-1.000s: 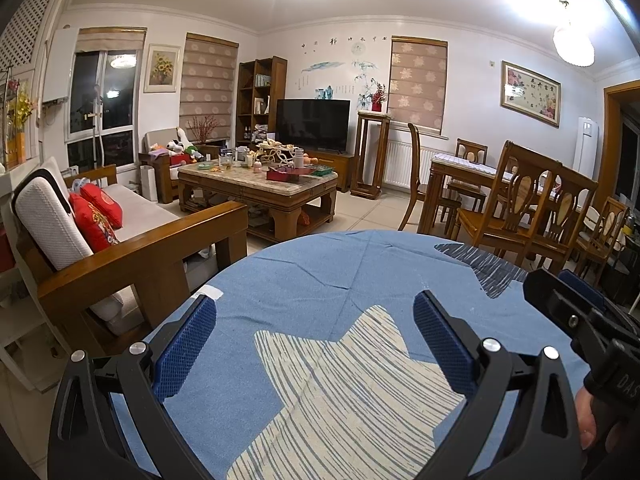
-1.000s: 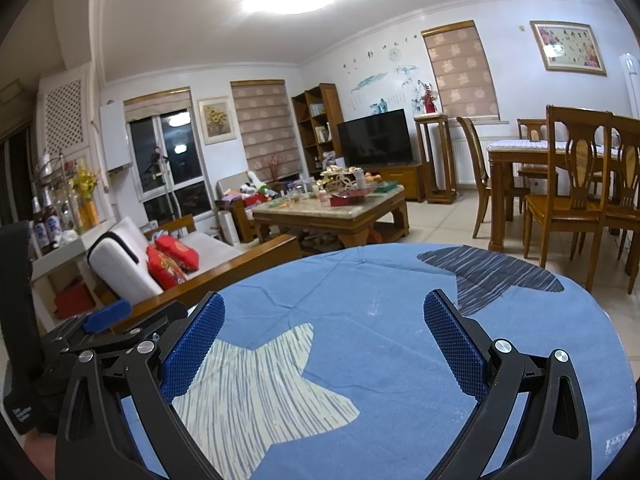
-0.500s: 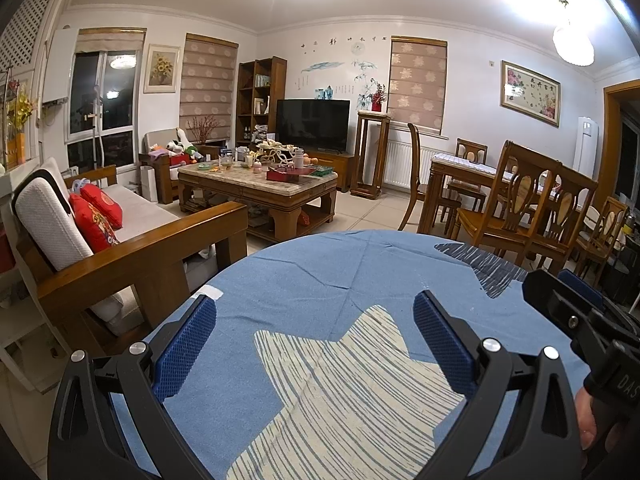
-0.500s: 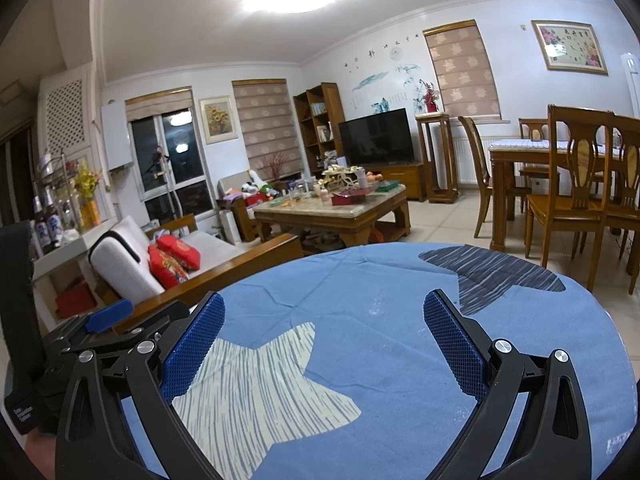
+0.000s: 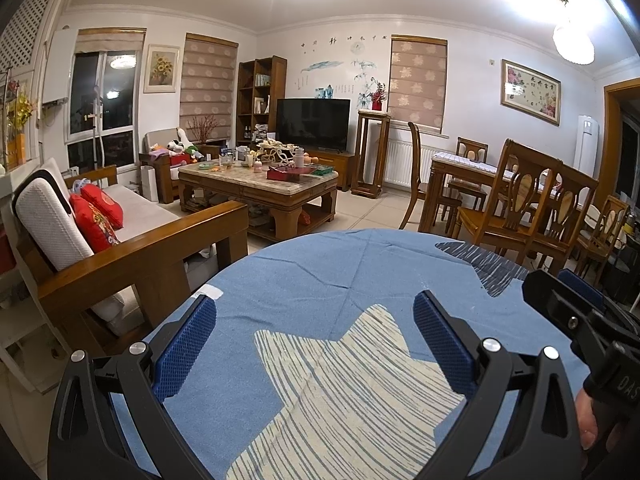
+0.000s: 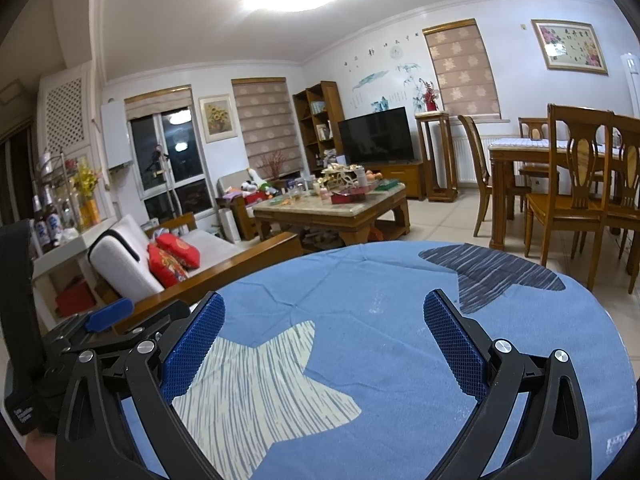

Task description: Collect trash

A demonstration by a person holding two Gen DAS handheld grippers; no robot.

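Left gripper (image 5: 314,326): jaws spread wide, nothing between the blue pads; held low over the blue cloth.
Right gripper (image 6: 324,326): jaws likewise spread wide and empty; held beside the left one, level with it, its black frame showing at the right edge of the left wrist view.
Round table (image 5: 360,272): covered by a blue cloth with a pale striped star (image 5: 352,392) and a dark striped star (image 6: 492,276); no loose item is seen on it in either view.
Trash: none can be identified with certainty; the likeliest source is judged to be the clutter on the coffee table (image 5: 256,184).
Coffee table contents: small containers, a red tray (image 5: 290,174) and other bits, too small to be sorted into trash and keepers.
Bearing of target: well apart from both grippers, straight ahead and slightly left, past the wooden sofa arm (image 5: 148,248).
Nearer hand: the left is judged marginally nearer, since the coffee table lies toward its side; the difference is slight.
Long axis: cannot be told at this range.
Step in hand: judged to be the start; an approach across the room is called for before any grasp.
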